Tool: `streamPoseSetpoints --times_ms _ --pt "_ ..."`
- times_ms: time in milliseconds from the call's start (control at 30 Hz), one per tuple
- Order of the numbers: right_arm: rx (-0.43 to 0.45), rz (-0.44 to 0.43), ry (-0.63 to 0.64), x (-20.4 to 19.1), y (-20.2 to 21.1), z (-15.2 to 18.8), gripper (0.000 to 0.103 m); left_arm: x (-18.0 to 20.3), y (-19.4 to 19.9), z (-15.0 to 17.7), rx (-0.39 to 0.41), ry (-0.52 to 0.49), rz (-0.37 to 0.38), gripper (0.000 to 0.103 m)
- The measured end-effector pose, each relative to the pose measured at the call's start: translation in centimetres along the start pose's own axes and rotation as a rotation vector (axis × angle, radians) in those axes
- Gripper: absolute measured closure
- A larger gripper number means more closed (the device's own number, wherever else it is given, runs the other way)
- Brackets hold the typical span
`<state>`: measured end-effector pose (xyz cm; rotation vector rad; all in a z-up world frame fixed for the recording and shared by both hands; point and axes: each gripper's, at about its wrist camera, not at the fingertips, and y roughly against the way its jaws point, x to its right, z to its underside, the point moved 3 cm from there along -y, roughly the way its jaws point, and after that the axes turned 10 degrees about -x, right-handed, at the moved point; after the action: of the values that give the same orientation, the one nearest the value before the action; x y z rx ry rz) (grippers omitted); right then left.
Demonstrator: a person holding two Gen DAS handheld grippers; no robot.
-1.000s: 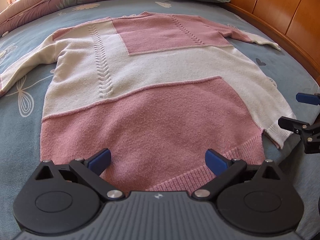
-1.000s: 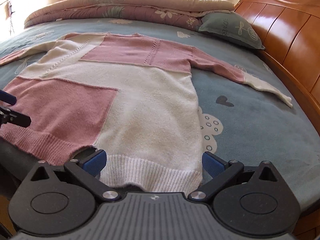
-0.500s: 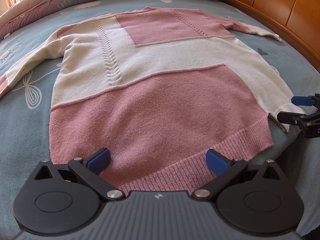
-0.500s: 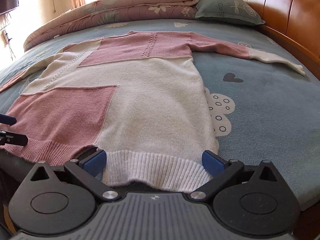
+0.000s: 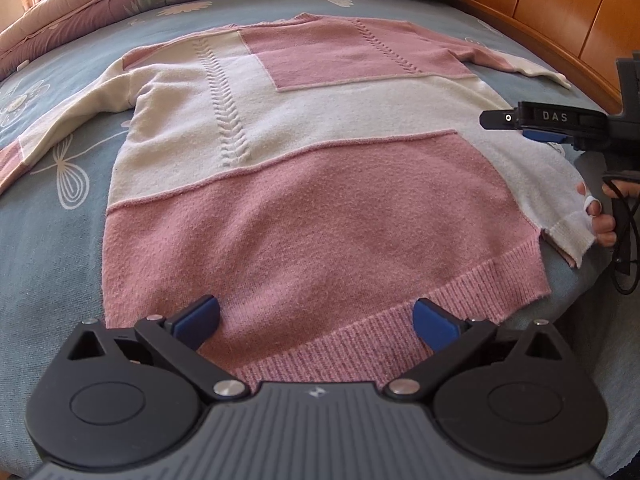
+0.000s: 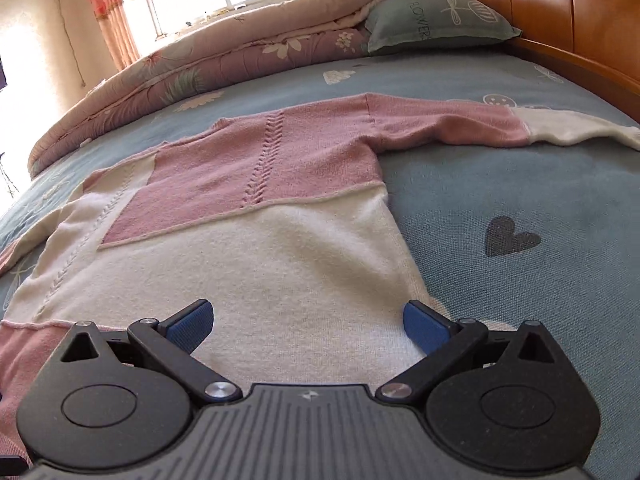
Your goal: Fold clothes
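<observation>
Since a second ago the right gripper (image 6: 307, 322) has gone forward from the hem onto the white body of the sweater (image 5: 320, 184); the left gripper (image 5: 316, 318) has kept its station at the pink ribbed hem, a little closer in.

Item: sweater, knitted, pink and white blocks, two cable-stitch columns. Lies flat, front up, on the bed sheet (image 6: 520, 184), neck toward the far end, hem toward the near edge. Both sleeves spread out to the sides; the right-hand sleeve (image 6: 500, 124) is pink with a white cuff end and reaches toward the wooden headboard (image 6: 560, 12).

Item: left gripper. Jaws spread wide, blue pads (image 5: 198, 318) over the pink hem, one to each side, nothing held.

Item: right gripper. Jaws spread wide, pads over the white panel near the sweater's side edge, nothing held. Seen from the left wrist camera it juts in from the right side above the white panel (image 5: 532, 124), with a person's fingers (image 5: 600, 216) on its handle beside the hem corner.

Item: bed sheet, blue-grey, printed with a dark heart (image 6: 508, 240), clouds and flowers.

Item: pillow (image 6: 436, 20), grey-green, at the far end beside a rolled floral quilt (image 6: 208, 68).

Containers: none in view.
</observation>
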<state>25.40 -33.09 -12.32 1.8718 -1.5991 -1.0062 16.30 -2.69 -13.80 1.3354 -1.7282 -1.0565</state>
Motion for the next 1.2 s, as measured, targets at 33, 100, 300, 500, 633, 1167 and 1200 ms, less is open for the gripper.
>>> streamPoseSetpoints --times_ms 33,100,300,500,633,1167,1200 --pt "0.006 0.005 -0.004 0.1 0.5 0.3 0.000 -0.1 0.0 0.0 0.001 0.001 0.002 0.001" --pt "0.013 0.030 0.011 -0.6 1.3 0.3 0.000 -0.5 0.5 -0.5 0.006 0.018 0.012 0.001" --pt "0.086 0.055 0.182 -4.7 0.6 -2.0 0.000 -2.6 3.1 -3.8 0.049 0.117 0.048 0.001" --pt "-0.066 0.069 0.231 -5.4 -1.6 0.9 0.000 -1.4 5.3 -10.7 0.100 0.089 0.148 0.001" --pt "-0.092 0.011 0.250 -4.2 -0.1 2.1 0.000 3.0 3.7 -17.7 0.136 -0.015 0.297 0.001" --pt "-0.089 -0.050 0.344 -2.9 2.3 4.2 0.000 16.4 -15.4 -32.3 -0.085 0.045 0.637 0.002" --pt "-0.089 -0.049 0.347 -3.0 2.3 4.2 0.000 17.1 -15.6 -32.2 -0.087 0.031 0.637 0.002"
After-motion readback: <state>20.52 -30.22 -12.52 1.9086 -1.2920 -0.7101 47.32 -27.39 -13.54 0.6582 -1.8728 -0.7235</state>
